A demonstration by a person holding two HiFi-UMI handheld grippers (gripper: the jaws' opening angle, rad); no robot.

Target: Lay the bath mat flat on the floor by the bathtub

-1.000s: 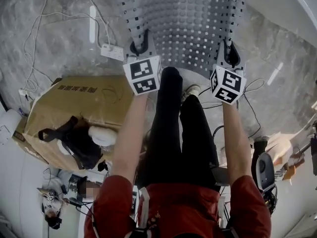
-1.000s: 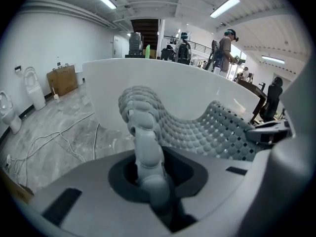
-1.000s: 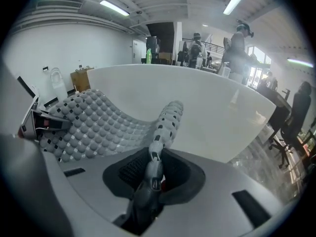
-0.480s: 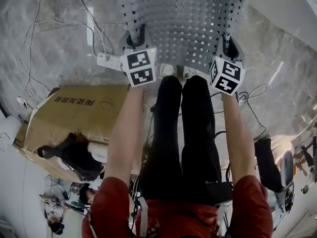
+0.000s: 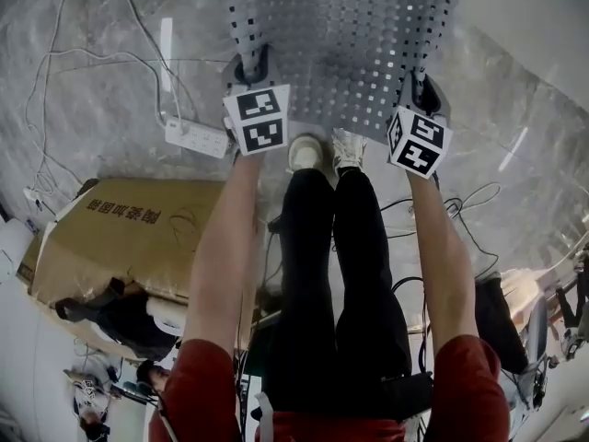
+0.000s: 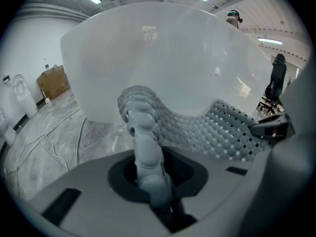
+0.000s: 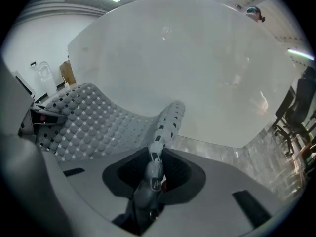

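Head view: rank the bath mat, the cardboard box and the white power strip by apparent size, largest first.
1 and 2. bath mat and cardboard box: near alike, and the box is partly covered, so left unranked.
3. power strip: clearly smallest.

One printed line, not legible.
A row of dark characters is seen upside down on the cardboard box (image 5: 120,247) in the head view; none can be read.
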